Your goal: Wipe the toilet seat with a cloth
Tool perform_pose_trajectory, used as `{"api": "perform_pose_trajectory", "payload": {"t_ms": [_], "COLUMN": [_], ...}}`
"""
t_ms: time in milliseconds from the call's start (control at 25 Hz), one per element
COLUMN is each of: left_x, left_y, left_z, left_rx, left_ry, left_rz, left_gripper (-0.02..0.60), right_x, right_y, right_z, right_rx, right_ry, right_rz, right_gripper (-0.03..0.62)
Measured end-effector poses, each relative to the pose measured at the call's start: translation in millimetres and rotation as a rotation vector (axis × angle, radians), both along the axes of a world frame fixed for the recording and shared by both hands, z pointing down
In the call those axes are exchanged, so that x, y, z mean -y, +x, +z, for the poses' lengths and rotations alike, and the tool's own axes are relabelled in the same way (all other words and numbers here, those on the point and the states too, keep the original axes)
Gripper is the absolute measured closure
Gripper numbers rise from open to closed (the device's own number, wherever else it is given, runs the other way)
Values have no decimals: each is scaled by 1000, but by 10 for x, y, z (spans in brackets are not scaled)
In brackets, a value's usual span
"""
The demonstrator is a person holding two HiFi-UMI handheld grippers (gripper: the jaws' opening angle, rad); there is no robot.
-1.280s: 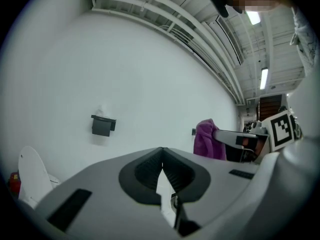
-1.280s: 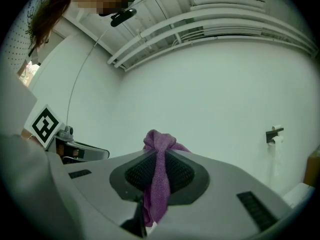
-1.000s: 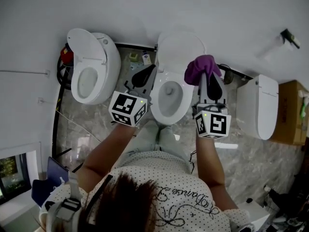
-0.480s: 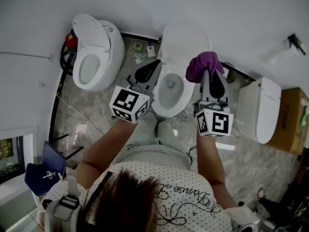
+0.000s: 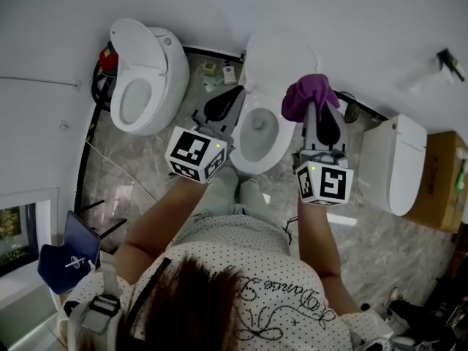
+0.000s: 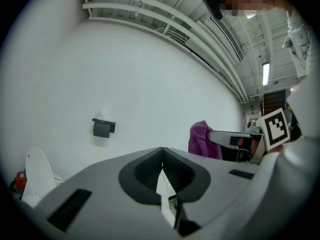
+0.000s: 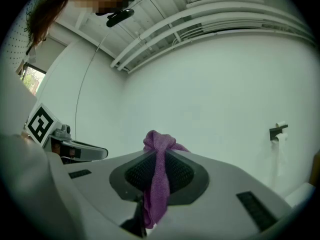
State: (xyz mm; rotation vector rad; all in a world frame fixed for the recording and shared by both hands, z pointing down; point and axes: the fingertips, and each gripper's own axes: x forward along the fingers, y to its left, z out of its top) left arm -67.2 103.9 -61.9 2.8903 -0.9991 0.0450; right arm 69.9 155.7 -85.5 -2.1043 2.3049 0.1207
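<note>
The middle toilet (image 5: 257, 146) stands below me with its lid up and its white seat ring showing. A purple cloth (image 5: 308, 97) is bunched at the tip of my right gripper (image 5: 316, 112), which is shut on it, above the seat's right side. The same cloth (image 7: 157, 179) hangs pinched between the right jaws in the right gripper view. My left gripper (image 5: 227, 102) hovers over the seat's left side, raised off it, jaws shut on nothing (image 6: 161, 171). Both gripper views look at the white wall.
A second toilet (image 5: 142, 75) stands at the left with its lid up, a third one (image 5: 395, 163) at the right with its lid down. Small bottles (image 5: 219, 75) sit on the marble floor between the toilets. A cardboard box (image 5: 447, 181) is far right.
My head has shifted, so the toilets sit a little differently in view. Both grippers stay raised over the middle toilet, the right one still holding the cloth.
</note>
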Motion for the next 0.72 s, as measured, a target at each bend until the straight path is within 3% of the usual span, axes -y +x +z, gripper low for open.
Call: {"api": "perform_pose_trajectory", "payload": {"t_ms": [720], "left_x": [-118], "left_y": [123], "left_z": [-33], "left_rx": [0], "left_ry": [1], "left_rz": [14], "left_gripper": [577], "right_x": [-131], "right_y": [88], "right_z": [-73], "right_rx": [1], "right_ry": [22], "right_rz": [12], "right_gripper": [533]}}
